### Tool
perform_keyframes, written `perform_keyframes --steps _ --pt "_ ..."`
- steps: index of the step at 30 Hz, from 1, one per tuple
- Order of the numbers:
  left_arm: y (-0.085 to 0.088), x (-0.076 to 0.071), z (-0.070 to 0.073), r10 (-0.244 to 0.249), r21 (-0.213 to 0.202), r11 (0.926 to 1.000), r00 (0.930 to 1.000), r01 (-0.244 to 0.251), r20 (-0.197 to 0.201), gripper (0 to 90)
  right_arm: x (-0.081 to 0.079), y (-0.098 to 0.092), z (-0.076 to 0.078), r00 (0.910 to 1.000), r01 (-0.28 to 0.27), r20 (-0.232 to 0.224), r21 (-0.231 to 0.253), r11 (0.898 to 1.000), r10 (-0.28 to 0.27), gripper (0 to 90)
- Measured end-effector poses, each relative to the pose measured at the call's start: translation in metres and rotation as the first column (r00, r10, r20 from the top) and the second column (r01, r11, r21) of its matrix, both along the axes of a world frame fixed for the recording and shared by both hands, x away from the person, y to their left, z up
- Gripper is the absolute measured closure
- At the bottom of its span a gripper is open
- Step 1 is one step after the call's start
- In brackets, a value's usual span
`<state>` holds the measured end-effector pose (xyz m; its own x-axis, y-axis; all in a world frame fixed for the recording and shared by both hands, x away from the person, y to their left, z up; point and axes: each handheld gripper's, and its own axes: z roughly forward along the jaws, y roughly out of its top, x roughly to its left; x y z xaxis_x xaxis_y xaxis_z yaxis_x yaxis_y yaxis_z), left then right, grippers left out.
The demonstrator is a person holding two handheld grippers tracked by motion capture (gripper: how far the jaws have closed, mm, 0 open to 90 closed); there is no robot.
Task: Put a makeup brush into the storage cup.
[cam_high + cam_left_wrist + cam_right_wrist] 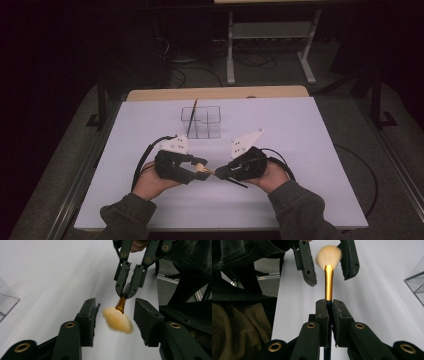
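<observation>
Brush, light with soft bristles and a stiff handle, hangs mid-table at six o'clock of the clear box; right gripper clamps its handle, left gripper stands half-open around the tuft.

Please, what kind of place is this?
Probably a lab or recording room, not a home: a white work table on a metal frame, loose cables on a grey carpet floor, dark surroundings, and a person holding tongs with a makeup brush.
</observation>
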<state>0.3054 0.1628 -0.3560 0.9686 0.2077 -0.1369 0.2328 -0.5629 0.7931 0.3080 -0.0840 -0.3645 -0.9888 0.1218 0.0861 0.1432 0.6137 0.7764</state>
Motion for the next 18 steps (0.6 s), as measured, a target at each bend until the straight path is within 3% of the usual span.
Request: perform_keyframes --steps 18 --pt "-0.0001 0.0007 -0.0007 -0.026 0.001 0.9997 0.9997 0.026 0.002 70.8 -0.0026 0.0026 -0.0004 0.9997 -0.013 0.023 -0.011 1.0 0.013 82.8"
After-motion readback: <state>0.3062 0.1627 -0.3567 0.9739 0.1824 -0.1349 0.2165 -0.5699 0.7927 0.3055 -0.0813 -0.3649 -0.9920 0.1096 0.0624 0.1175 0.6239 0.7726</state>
